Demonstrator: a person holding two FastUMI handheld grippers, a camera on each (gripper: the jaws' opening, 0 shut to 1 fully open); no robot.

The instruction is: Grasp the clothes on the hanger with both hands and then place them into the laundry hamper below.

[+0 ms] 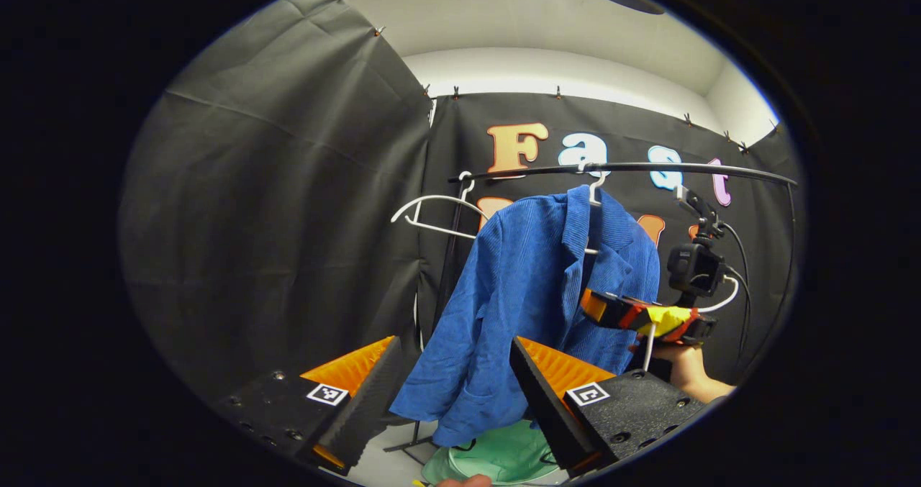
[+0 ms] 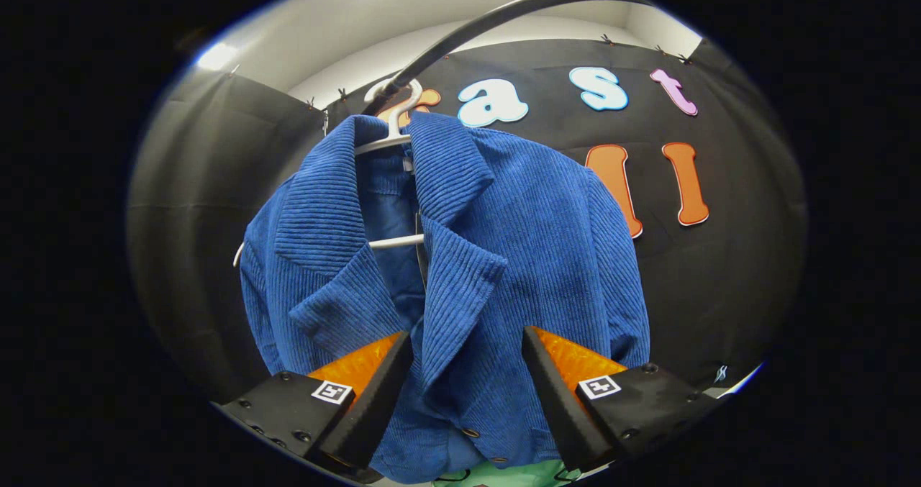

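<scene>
Blue corduroy jacket [image 2: 460,257] between parted jaws.

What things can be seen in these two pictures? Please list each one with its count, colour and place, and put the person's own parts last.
jacket: 1, blue corduroy, hanging on a white hanger on the rail, front open
hanger with jacket: 1, white, hooked on the rail
empty hanger: 1, white, on the rail beside the jacket
rail: 1, black, across the top of the booth, on a black stand
laundry hamper: 1, light green, on the floor below the jacket
left tool: 1, open, fingers apart in front of the jacket's lower edge
right tool: 1, open, fingers either side of the jacket's front, not pressing it
hand: 1, holding the right tool, at the right of the left gripper view
</scene>
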